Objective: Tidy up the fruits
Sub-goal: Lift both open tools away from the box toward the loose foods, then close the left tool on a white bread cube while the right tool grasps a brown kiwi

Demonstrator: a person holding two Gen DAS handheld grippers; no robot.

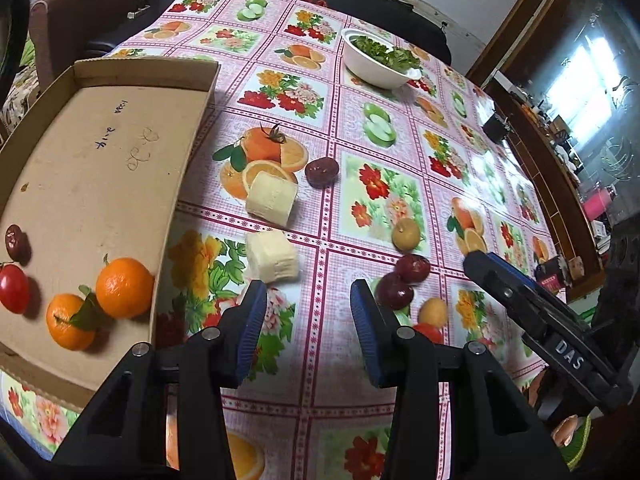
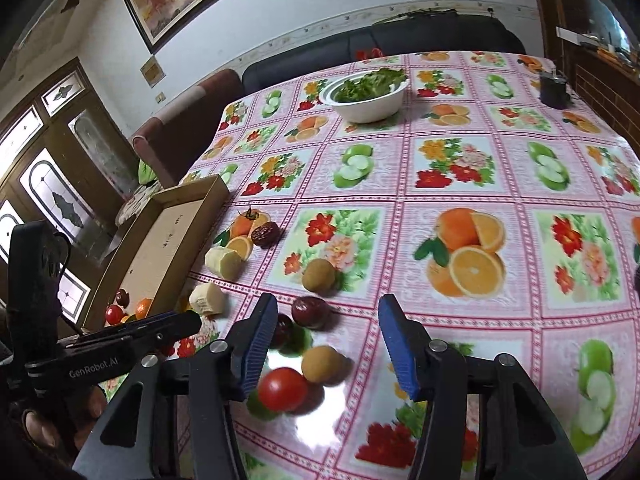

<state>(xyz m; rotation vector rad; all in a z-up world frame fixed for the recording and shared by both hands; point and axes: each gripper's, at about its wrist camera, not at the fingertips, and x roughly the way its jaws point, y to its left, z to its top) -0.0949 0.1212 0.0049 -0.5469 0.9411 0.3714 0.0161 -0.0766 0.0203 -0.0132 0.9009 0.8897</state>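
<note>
Left gripper (image 1: 306, 308) jaws apart, empty, above tablecloth (image 1: 400, 152) beside cardboard tray (image 1: 100, 184). Right gripper (image 2: 328, 340) jaws apart, nothing clamped; red tomato (image 2: 282, 389) and yellow-brown fruit (image 2: 322, 364) lie between fingers. Two oranges (image 1: 124, 287) in tray.

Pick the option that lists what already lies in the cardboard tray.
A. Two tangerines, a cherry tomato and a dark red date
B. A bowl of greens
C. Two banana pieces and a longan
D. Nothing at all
A: in the left wrist view the cardboard tray holds two tangerines, a cherry tomato and a dark red date.
</note>
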